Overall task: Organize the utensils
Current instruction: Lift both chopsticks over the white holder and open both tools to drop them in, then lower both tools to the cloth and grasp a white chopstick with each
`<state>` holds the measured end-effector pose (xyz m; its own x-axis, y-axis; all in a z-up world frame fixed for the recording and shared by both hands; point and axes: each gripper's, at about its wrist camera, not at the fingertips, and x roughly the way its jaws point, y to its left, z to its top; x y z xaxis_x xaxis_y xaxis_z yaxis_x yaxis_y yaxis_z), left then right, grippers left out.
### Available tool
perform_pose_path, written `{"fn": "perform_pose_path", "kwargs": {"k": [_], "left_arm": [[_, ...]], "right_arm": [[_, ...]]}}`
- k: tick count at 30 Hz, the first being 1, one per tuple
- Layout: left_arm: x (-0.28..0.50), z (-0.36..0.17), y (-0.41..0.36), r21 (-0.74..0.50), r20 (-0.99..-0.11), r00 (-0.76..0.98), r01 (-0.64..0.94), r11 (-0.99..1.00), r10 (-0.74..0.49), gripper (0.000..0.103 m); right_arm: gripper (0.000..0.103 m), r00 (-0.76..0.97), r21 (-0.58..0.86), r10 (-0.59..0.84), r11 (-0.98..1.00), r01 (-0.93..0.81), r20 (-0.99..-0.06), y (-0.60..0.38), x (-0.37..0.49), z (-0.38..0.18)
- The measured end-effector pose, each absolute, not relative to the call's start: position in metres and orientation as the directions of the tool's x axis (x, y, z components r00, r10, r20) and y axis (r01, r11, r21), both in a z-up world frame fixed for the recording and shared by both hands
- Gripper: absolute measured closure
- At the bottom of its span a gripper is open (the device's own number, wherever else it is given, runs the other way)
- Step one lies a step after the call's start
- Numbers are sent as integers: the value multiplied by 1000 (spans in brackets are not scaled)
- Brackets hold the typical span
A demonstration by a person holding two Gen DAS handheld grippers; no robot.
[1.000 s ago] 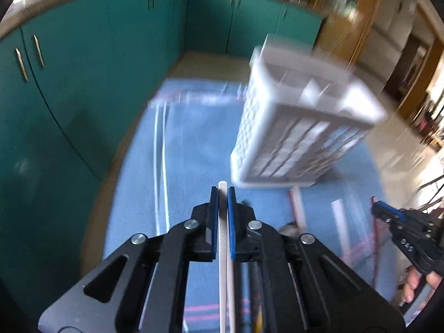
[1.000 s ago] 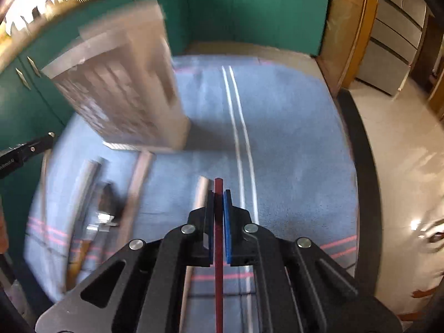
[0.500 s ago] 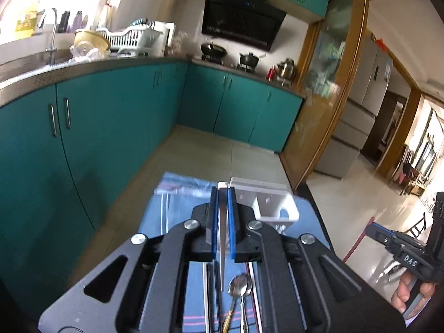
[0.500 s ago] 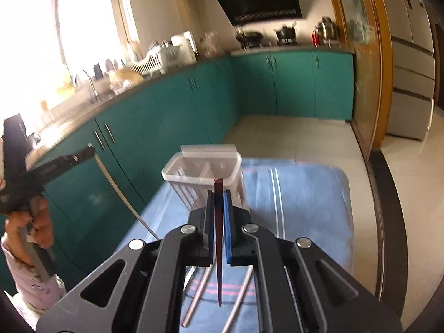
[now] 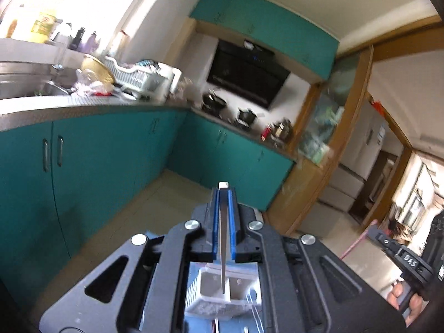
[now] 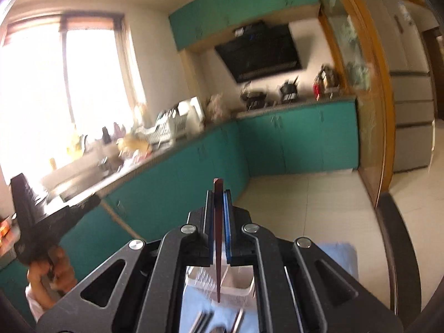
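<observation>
Clenched in the left tongs [image 5: 223, 223] is a slim pale chopstick with a white square end [image 5: 223, 249], its lower tip hanging over the white perforated plastic utensil basket [image 5: 222, 299]. Likewise, a thin dark red-brown chopstick [image 6: 218, 238] is gripped in the right tongs [image 6: 218, 222], its point hanging above the same basket [image 6: 238, 284]. The basket is seen standing on a blue mat [image 6: 335, 252] on the tiled floor, with more utensils, blurred, lying on the mat nearer the cameras. Both tongs are pointed almost level toward the teal kitchen cabinets [image 5: 111, 152].

Several risks are judged from here. Each stick is pinched near its upper end only, so it could pivot or slip between the pads if swung. Each tip could be caught on a basket rim or divider if lowered off-centre, and the light basket could be tipped. The two sticks could also be knocked together over one compartment.
</observation>
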<state>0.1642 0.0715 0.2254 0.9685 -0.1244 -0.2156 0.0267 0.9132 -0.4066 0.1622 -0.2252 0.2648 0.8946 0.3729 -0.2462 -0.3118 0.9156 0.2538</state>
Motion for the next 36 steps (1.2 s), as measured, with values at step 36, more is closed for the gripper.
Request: {"fn": "perform_pose_path", "kwargs": {"k": [36], "left_arm": [[173, 76, 44, -217, -495, 867, -67, 974, -50, 84]], "right_arm": [[68, 875, 241, 208, 964, -109, -437, -252, 146, 105]]}}
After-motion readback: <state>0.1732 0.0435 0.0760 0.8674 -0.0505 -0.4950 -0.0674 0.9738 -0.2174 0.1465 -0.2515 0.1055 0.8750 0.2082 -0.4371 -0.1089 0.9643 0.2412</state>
